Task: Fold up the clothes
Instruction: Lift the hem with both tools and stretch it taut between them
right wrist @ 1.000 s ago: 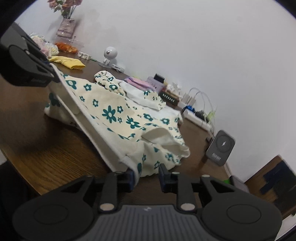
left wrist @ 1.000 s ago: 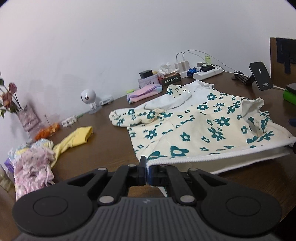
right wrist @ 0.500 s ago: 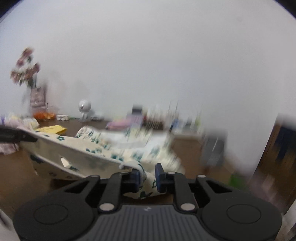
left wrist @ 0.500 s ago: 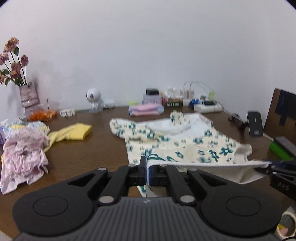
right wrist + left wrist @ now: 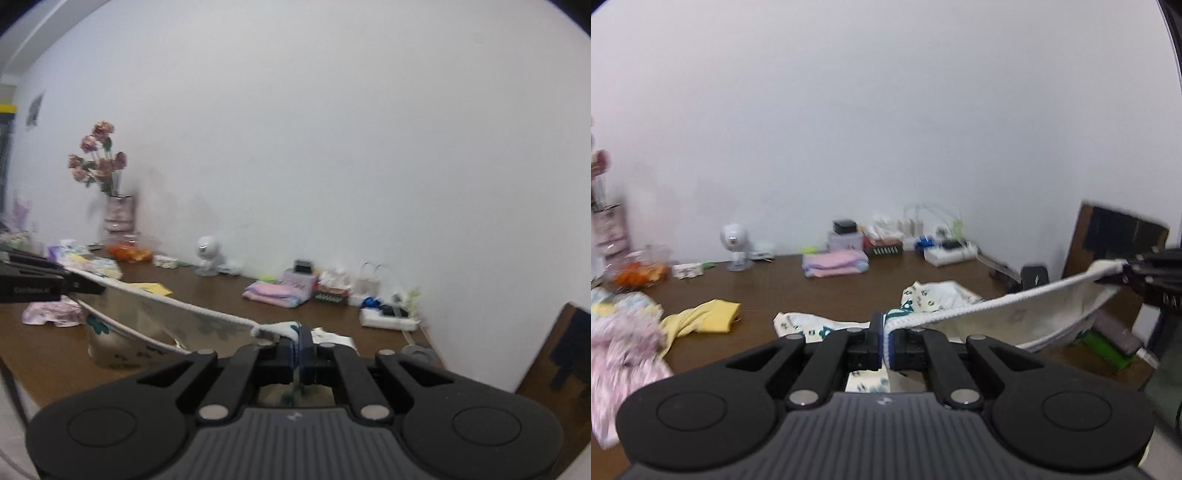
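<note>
Both grippers have risen since a second ago, and the floral garment (image 5: pixel 1027 314), which lay spread on the wooden table (image 5: pixel 798 291), now hangs lifted between them by its white ribbed hem. From my left wrist view, the left gripper (image 5: pixel 885 345) is clamped tight on one end of that hem, and the hem runs taut up and to the right to the right gripper (image 5: pixel 1126 271), which pinches the other end. My right wrist view confirms it: the right gripper's pads have gone from parted to fully clenched on the bunched hem corner, with the fabric sagging like a hammock toward the left gripper at the left edge. Part of the garment's lower cloth still trails on the table beneath the hem. Beyond the garment, toward the wall, sits a folded pink stack (image 5: pixel 834 263); left of the garment lie a yellow cloth (image 5: pixel 705 320) and a pink crumpled pile (image 5: pixel 617 350).
</note>
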`<action>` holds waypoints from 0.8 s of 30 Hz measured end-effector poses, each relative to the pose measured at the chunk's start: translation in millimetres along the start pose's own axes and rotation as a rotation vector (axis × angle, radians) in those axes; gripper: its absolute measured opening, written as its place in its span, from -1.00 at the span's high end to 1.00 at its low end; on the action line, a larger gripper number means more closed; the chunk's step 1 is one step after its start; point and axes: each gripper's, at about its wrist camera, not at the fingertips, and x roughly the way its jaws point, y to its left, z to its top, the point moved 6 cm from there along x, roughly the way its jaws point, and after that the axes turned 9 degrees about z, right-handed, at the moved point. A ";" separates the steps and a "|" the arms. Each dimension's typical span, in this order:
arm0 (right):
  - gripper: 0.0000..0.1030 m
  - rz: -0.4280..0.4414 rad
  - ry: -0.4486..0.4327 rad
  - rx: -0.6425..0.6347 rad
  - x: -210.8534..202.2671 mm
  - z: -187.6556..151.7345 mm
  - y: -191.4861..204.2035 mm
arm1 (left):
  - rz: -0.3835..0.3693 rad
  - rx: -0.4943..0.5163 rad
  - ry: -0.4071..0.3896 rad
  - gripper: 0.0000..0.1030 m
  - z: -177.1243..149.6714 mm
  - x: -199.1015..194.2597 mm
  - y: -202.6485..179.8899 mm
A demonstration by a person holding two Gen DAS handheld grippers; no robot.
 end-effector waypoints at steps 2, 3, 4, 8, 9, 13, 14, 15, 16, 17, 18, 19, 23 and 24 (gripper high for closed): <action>0.98 0.027 0.051 0.002 27.5 10.7 -18.4 | -0.018 0.055 0.059 0.94 20.9 53.8 3.5; 0.98 0.021 0.079 0.000 56.5 20.3 -31.1 | -0.018 0.079 0.081 0.94 37.3 83.1 6.9; 0.98 0.014 0.107 -0.003 86.1 30.7 -44.0 | -0.017 0.103 0.103 0.94 53.8 112.4 10.3; 0.98 -0.038 0.159 -0.022 192.9 100.6 -93.0 | 0.040 0.128 0.124 0.94 160.2 195.2 33.9; 0.98 -0.053 0.140 -0.021 206.3 130.5 -103.2 | 0.058 0.131 0.103 0.94 193.1 201.3 41.0; 0.98 -0.107 0.010 -0.058 210.0 251.9 -122.0 | 0.114 0.154 -0.036 0.93 300.0 170.8 60.3; 0.98 -0.115 -0.021 -0.069 200.6 277.0 -121.9 | 0.120 0.158 -0.068 0.92 321.6 157.7 64.0; 0.98 -0.123 -0.053 -0.080 191.1 302.1 -121.8 | 0.129 0.158 -0.097 0.90 340.7 144.5 67.8; 0.98 -0.125 -0.076 -0.093 180.0 318.8 -119.4 | 0.142 0.156 -0.123 0.89 353.4 131.0 70.9; 0.98 -0.127 -0.099 -0.106 168.6 334.2 -116.7 | 0.152 0.158 -0.151 0.86 362.5 116.9 72.8; 0.98 -0.129 -0.121 -0.120 157.2 349.5 -113.9 | 0.162 0.161 -0.178 0.85 371.6 102.7 74.7; 0.98 -0.143 -0.142 -0.139 144.7 359.3 -110.3 | 0.172 0.168 -0.213 0.85 377.2 87.3 74.9; 0.98 -0.156 -0.228 -0.186 85.5 366.0 -89.2 | 0.200 0.232 -0.336 0.81 358.0 28.4 64.1; 0.98 -0.159 -0.233 -0.203 73.3 359.3 -83.2 | 0.217 0.255 -0.345 0.72 343.9 19.9 60.6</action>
